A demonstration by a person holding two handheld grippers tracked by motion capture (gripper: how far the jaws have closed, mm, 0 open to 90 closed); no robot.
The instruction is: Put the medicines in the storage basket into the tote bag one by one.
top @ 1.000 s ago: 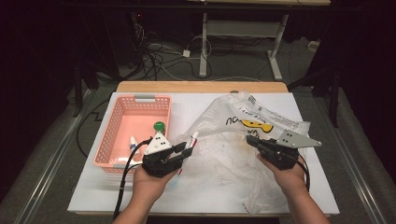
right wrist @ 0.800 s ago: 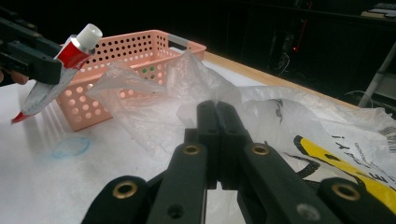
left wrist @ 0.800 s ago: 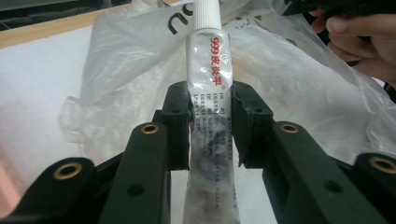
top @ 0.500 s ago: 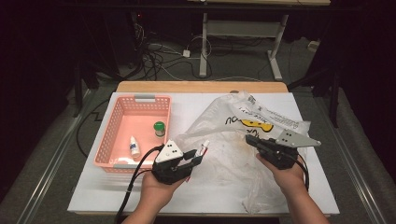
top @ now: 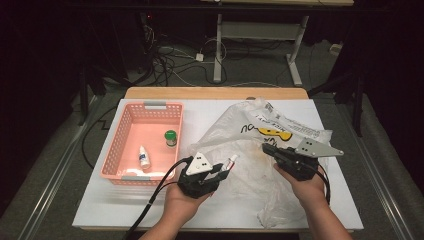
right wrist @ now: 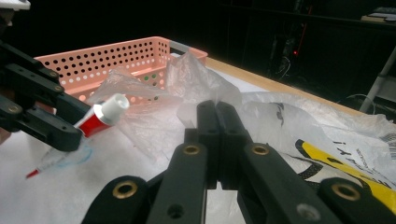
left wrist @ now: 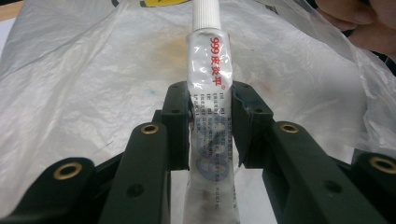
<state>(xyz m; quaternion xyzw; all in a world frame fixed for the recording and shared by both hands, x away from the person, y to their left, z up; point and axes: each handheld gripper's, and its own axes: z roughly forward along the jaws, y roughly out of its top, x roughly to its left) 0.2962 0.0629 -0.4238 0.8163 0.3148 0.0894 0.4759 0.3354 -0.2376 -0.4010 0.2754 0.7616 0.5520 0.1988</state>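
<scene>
Gripping an ointment tube [left wrist: 208, 88] across its middle with the left gripper [top: 223, 170], cap pointing away, above the plastic bag [top: 260, 150] on the table [top: 200, 112]. Pinching a fold of that bag in the fully closed right gripper [right wrist: 216, 116], beside the pink basket [top: 131, 175].

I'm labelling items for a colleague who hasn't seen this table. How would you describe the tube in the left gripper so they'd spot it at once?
Start at the pink basket on the table's left, then look just right of its near corner, over the crumpled plastic bag. There the left gripper clamps a small white tube. Unlike the two little bottles in the basket, it has a ribbed white cap and red print.
</scene>
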